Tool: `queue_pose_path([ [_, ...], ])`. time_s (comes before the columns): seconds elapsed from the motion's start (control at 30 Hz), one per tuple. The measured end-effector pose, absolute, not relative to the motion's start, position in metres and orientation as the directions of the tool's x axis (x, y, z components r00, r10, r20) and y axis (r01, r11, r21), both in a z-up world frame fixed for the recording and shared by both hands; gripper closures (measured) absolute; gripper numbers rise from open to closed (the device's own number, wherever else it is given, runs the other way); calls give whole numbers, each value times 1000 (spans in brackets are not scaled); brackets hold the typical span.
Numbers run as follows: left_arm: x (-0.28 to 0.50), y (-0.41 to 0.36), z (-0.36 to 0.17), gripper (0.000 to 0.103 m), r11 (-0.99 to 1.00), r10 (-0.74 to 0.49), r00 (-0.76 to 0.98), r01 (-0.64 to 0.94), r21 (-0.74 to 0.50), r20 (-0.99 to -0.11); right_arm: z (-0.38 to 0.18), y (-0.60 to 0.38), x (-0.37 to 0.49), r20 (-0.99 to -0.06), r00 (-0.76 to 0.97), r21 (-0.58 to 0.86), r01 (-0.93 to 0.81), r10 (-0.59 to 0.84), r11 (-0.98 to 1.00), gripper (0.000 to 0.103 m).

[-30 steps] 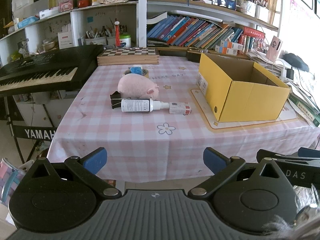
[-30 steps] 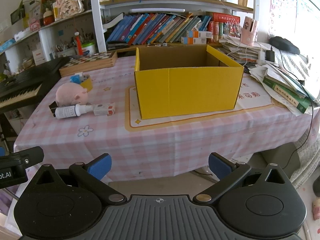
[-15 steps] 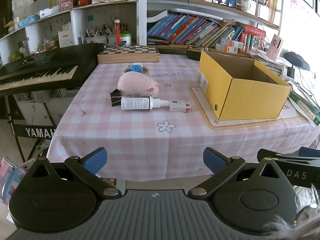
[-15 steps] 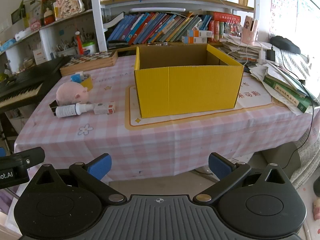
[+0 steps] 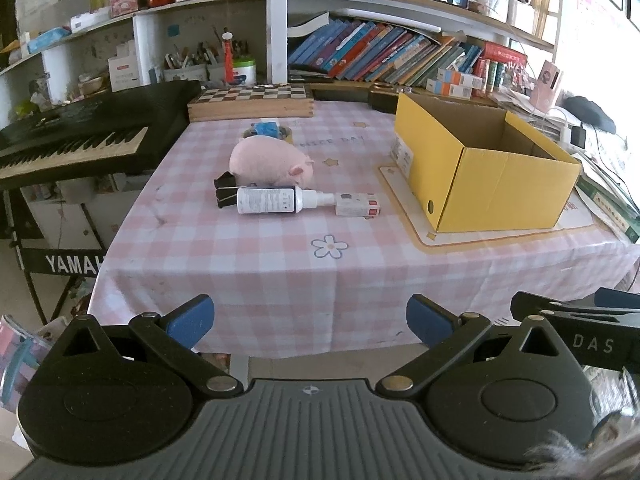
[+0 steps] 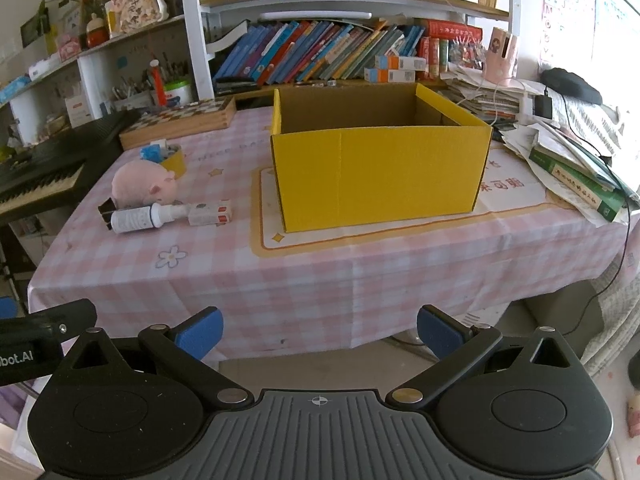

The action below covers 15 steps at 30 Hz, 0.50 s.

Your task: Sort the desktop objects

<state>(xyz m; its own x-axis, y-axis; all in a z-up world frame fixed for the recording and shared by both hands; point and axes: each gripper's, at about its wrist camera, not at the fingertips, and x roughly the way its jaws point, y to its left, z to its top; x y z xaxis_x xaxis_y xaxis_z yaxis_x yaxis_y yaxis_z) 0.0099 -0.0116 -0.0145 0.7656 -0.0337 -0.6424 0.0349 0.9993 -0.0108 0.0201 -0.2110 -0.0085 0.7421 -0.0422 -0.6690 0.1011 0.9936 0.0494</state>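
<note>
Both the left claw (image 5: 310,320) and right claw (image 6: 319,326) hang spread wide and empty short of the pink-checked worktop (image 6: 304,276). On it lie a pink plush pig (image 5: 269,161), a white labelled spray bottle (image 5: 276,200) (print unreadable), and an open yellow cardboard box (image 6: 380,176). The black keyboard stand (image 5: 68,264) reads "YAMAH".
</note>
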Motion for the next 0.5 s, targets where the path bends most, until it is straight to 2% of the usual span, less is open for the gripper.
queue_pose_path([
  [0.5,13,-9,-15,0,998,-61,772,64,-18,-633,-6,-201,22,-664,747,37,74,-30,997,0],
])
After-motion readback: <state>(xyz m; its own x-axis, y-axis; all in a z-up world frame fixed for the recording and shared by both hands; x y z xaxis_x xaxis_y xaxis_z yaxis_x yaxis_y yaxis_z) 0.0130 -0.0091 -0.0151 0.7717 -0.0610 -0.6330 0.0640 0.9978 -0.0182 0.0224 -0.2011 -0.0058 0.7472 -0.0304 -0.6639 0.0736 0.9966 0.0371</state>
